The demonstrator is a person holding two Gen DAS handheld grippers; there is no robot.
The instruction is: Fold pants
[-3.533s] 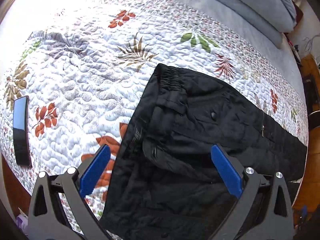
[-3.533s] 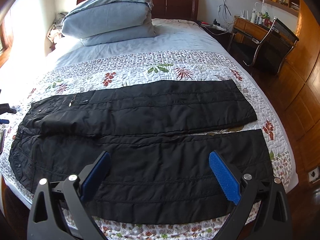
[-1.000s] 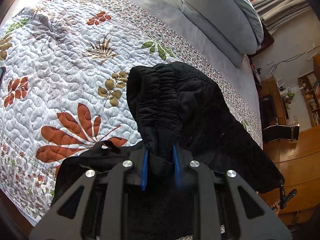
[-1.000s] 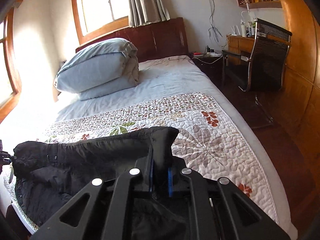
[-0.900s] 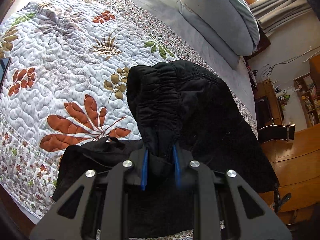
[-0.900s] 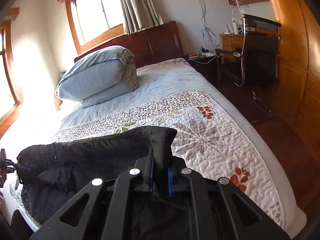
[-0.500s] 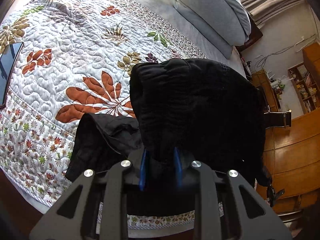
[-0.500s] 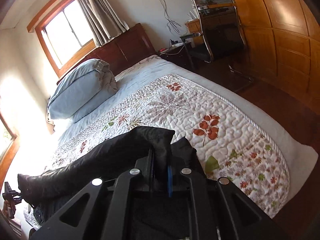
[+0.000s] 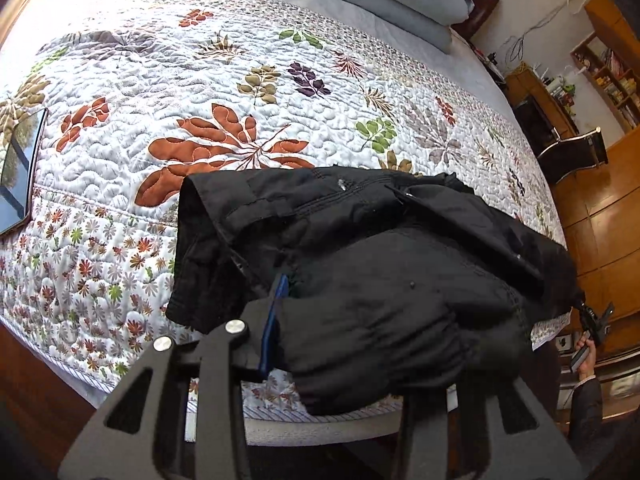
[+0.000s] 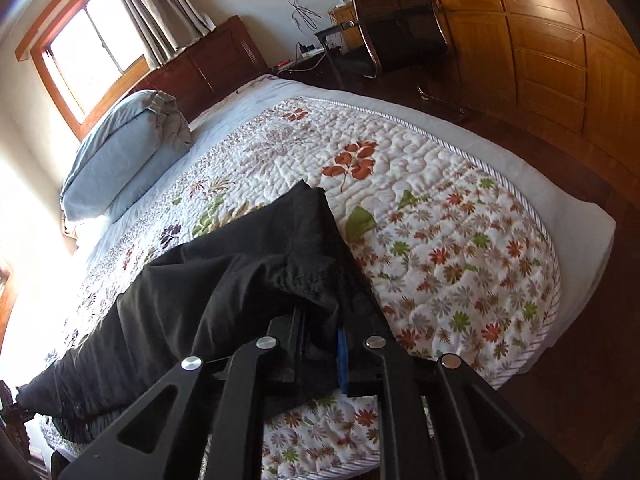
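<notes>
The black pants lie folded lengthwise along the near edge of the quilted bed. My left gripper is at the waistband end, its jaws opening. The bunched waistband sits loose between them and has slumped over the right finger, hiding it; only the left blue pad shows. My right gripper is at the leg-hem end of the pants, jaws also opening, though its pads still stand close with dark cloth pinched between them. The hems rest on the quilt.
A dark phone lies at the quilt's left edge. Folded blue bedding is stacked by the headboard. An office chair and a desk stand past the bed's far side, with wooden floor around it. A person's hand shows at the right.
Both grippers came down and drew the lifted upper layer toward the near bed edge, laying it on the lower layer. The waistband slumped as the left jaws widened; the right jaws barely parted.
</notes>
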